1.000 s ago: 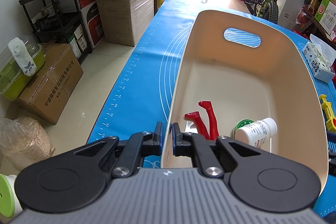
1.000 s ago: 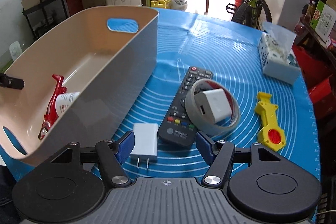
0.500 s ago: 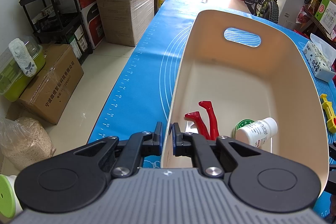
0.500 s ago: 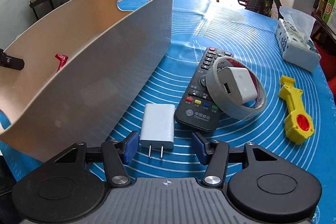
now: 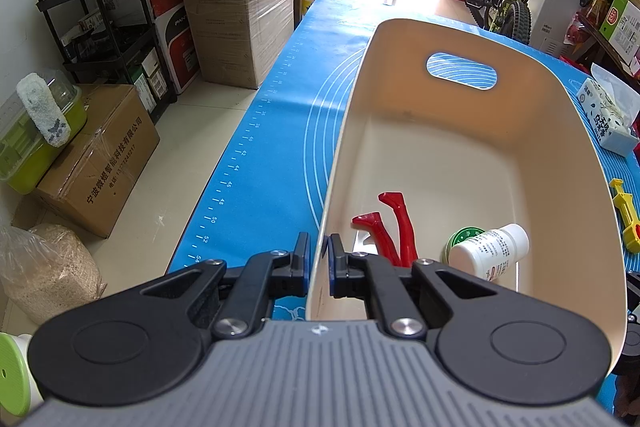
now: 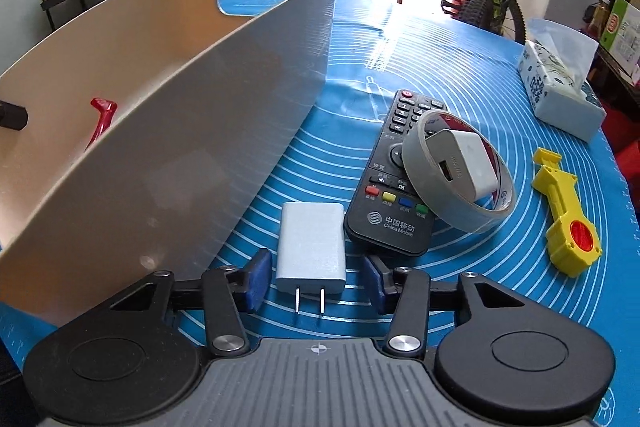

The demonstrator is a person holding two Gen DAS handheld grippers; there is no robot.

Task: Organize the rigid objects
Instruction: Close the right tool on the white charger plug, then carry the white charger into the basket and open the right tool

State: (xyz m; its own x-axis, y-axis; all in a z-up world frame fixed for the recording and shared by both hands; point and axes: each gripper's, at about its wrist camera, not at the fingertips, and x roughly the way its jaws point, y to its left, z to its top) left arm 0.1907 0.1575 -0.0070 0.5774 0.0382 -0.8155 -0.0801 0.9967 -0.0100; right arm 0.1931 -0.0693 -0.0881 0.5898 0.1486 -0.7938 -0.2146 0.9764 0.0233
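- Your left gripper [image 5: 318, 259] was clamped on the near wall of the cream bin [image 5: 560, 131], one pad outside the wall and one inside, pressed flat against it.
- Inside that bin lay the red-handled tool [image 5: 394, 227], a white bottle [image 5: 486, 253] on its side, and a green-lidded tin [image 5: 460, 239] just behind the bottle.
- Your right gripper [image 6: 316, 281] stood over the blue mat [image 6: 360, 59] with its jaws closing around the white charger [image 6: 312, 245]; the charger lay flat between them, prongs pointing back at you, and there was a gap on either side, so the pads were not yet pressing on it.
- The charger sat just beside the bin's outer wall on one side and close to the black remote [image 6: 394, 179] on the other.
- A roll of tape [image 6: 456, 183] rested partly on the remote, with a second white plug block [image 6: 464, 159] sitting inside its ring.
- The yellow tool [image 6: 566, 215] lay apart to the right of these, and the tissue pack [image 6: 560, 87] was further back on the mat.
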